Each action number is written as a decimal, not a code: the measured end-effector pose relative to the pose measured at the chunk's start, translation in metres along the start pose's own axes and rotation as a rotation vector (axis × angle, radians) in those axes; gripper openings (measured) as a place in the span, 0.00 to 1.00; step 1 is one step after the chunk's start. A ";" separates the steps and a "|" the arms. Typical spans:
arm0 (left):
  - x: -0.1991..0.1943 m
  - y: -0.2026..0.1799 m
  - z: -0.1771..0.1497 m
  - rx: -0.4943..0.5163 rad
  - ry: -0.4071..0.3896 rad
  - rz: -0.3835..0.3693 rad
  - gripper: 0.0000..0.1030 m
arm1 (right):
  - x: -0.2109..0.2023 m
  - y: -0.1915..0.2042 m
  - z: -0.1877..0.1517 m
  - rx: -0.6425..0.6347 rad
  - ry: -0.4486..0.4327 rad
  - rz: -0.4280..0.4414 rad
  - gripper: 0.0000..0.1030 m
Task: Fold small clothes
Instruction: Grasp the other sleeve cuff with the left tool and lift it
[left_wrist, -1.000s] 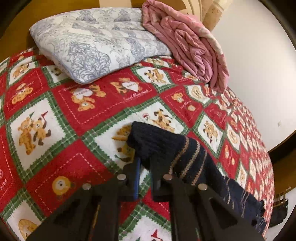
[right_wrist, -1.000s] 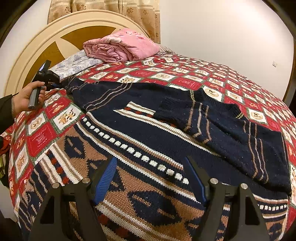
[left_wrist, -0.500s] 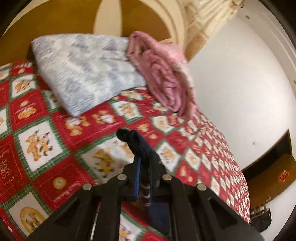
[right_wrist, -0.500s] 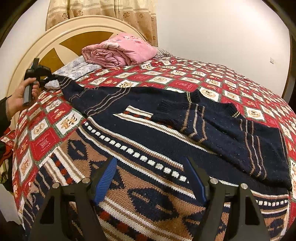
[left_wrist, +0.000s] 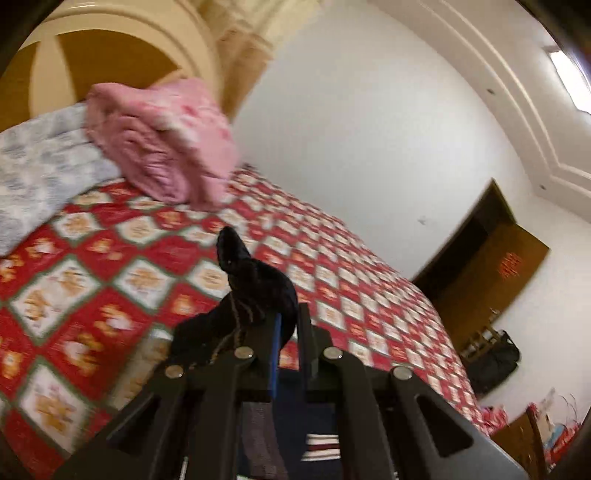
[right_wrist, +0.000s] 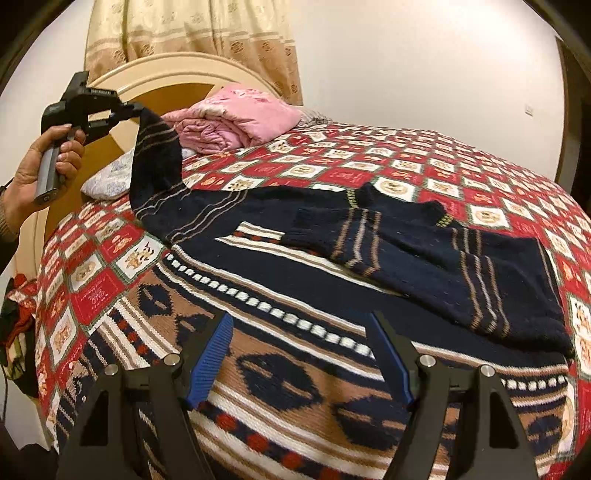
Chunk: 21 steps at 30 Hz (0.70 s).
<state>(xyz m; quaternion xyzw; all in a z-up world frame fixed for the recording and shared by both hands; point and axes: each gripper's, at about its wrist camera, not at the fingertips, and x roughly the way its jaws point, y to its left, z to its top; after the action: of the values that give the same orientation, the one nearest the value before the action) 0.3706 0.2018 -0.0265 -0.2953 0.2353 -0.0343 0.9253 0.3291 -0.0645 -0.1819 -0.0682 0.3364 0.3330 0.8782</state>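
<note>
The left gripper (right_wrist: 135, 108), clenched on the sleeve (right_wrist: 157, 155) end, holds it above the bed's (right_wrist: 424, 162) headboard-side edge, the sleeve running down toward the sweater (right_wrist: 295, 258) body, while the right gripper (right_wrist: 301, 354) hovers released over the hem.

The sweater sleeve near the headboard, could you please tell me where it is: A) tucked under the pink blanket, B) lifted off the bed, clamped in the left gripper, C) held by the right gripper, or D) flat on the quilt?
B: the left gripper is shut on the sleeve, which hangs from it above the quilt.
</note>
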 end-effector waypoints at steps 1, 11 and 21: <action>0.006 -0.017 -0.004 0.013 0.011 -0.027 0.07 | -0.003 -0.005 -0.001 0.015 -0.003 0.001 0.73; 0.074 -0.114 -0.069 0.050 0.162 -0.173 0.07 | -0.024 -0.044 -0.014 0.119 -0.032 -0.002 0.73; 0.146 -0.164 -0.168 0.134 0.401 -0.176 0.10 | -0.036 -0.079 -0.031 0.204 -0.011 -0.033 0.73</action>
<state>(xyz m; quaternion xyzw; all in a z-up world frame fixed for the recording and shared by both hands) 0.4366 -0.0520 -0.1146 -0.2398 0.3853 -0.1885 0.8709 0.3422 -0.1549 -0.1909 0.0180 0.3624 0.2831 0.8878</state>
